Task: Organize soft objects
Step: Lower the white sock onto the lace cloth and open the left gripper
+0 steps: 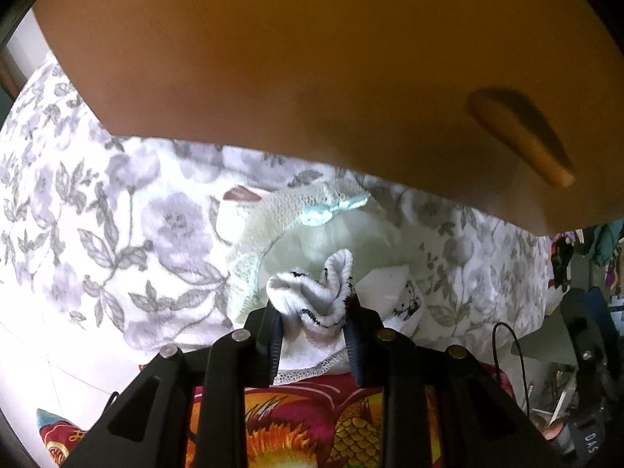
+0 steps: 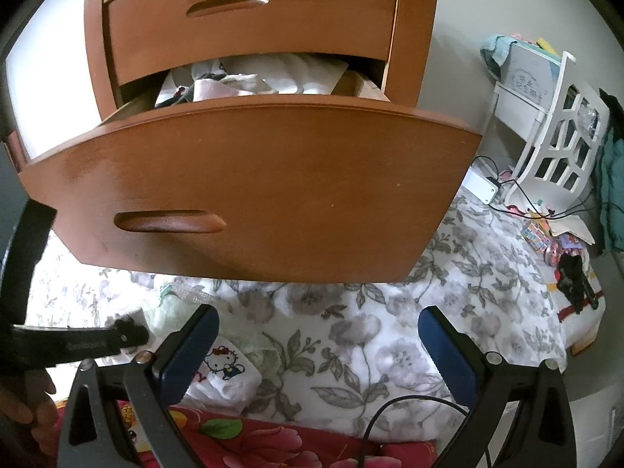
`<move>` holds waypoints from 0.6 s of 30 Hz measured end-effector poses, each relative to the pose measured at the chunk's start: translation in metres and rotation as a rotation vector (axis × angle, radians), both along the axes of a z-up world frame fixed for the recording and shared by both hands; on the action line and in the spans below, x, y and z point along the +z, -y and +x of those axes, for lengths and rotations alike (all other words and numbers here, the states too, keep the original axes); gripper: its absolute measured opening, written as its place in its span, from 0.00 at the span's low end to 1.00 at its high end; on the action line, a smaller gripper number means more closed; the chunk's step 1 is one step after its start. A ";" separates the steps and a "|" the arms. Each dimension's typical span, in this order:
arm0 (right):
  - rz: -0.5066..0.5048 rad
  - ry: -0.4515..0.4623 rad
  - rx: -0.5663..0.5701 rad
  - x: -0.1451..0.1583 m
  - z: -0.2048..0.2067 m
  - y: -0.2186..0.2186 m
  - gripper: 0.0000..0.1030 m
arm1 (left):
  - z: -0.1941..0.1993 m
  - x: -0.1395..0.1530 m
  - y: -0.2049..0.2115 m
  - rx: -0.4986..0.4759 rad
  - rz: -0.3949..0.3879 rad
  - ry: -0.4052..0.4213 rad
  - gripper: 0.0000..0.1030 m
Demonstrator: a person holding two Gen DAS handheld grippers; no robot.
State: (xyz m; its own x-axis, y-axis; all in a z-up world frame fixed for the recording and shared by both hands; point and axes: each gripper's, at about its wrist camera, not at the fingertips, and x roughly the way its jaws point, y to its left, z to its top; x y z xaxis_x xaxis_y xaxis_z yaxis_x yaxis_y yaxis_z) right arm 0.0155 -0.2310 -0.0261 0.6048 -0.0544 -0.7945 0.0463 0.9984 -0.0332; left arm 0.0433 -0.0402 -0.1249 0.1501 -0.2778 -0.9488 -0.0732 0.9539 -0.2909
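Observation:
My left gripper [image 1: 312, 312] points steeply down and is shut on a bunched white sock with black trim [image 1: 316, 288]. Beneath it lie a pale green knitted garment with a light blue bow [image 1: 288, 210] and a white cloth with a cartoon cat print [image 2: 222, 366], both on the floral blanket [image 2: 370, 331]. The right gripper [image 2: 318, 319] hangs open over the blanket with nothing between its blue pads [image 2: 187, 355]. Above both grippers juts the pulled-out wooden drawer [image 2: 249, 187], stuffed with folded clothes [image 2: 265, 78].
The drawer front [image 1: 273, 58] overhangs the pile closely. A red flowered cloth [image 1: 312, 429] lies near me. At the right stand a white lattice rack [image 2: 557, 148], a white box with cables [image 2: 483, 187] and small clutter [image 2: 546, 234].

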 end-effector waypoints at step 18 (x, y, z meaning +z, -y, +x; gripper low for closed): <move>-0.007 -0.001 0.003 -0.001 -0.001 -0.001 1.00 | 0.000 0.021 -0.003 0.003 -0.003 0.045 0.53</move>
State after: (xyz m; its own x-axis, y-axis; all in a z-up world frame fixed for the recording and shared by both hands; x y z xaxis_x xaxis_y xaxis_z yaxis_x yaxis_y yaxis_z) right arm 0.0147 -0.2301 -0.0267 0.6044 -0.0583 -0.7945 0.0434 0.9982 -0.0403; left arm 0.0433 -0.0373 -0.1039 0.1932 -0.2799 -0.9404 -0.0625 0.9530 -0.2965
